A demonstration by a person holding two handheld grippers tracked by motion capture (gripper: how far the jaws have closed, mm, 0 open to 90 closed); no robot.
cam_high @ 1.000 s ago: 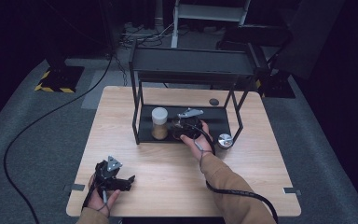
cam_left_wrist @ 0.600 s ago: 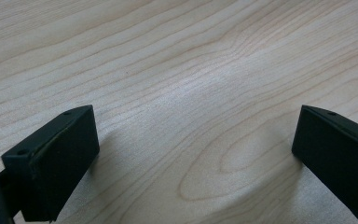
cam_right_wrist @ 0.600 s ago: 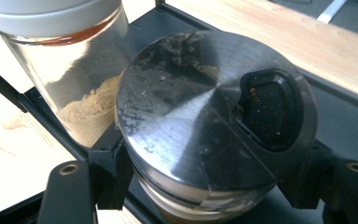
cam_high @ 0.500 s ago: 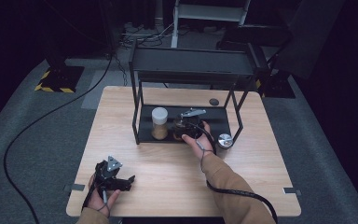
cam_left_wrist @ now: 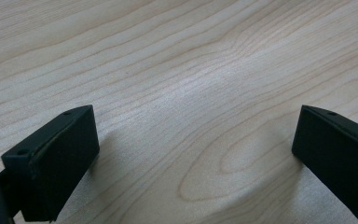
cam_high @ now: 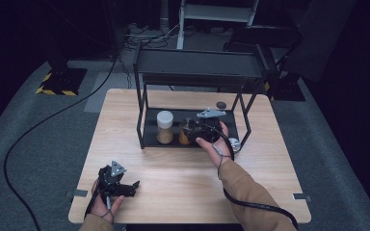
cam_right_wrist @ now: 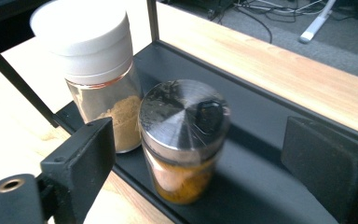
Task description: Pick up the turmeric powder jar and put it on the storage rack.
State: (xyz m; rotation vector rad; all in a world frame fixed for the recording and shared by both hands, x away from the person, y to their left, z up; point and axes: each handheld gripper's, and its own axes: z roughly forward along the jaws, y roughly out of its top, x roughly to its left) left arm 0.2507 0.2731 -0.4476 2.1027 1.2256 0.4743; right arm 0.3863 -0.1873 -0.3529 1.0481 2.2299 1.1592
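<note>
Right gripper had edged left, jaws spread around steel-lidded jar, centre frame; left gripper stayed open, unmoved.

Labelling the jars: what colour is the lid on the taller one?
White; the taller jar's lid shows best in the right gripper view.

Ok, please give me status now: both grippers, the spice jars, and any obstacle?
Right gripper open, jaws either side of metal-lid jar on black shelf. Left gripper open, empty, over table. White-lid jar close beside.
</note>
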